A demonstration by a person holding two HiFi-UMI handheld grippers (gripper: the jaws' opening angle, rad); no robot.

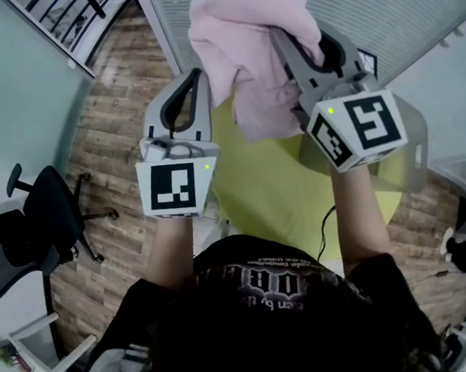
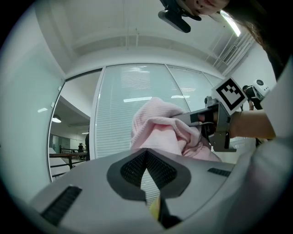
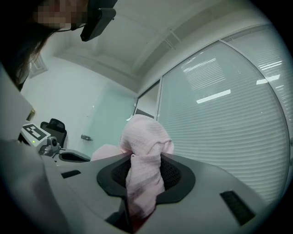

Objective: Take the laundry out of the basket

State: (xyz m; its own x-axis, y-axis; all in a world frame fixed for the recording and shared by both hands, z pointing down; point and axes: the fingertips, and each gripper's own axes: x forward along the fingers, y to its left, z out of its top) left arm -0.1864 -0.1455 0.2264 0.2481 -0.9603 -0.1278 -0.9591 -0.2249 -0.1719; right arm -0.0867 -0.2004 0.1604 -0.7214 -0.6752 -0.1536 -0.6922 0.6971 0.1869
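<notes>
A pink cloth is lifted high, bunched between the jaws of my right gripper, which is shut on it. In the right gripper view the cloth bulges out past the pads and a fold hangs down through the right gripper. My left gripper is raised just left of the cloth, jaws together, with nothing in them. In the left gripper view the left gripper points at the cloth without touching it. The basket is not clearly in view.
A yellow-green round surface lies below both grippers, with a grey translucent container at its right. A black office chair stands on the wood floor at the left. Glass walls with blinds rise ahead.
</notes>
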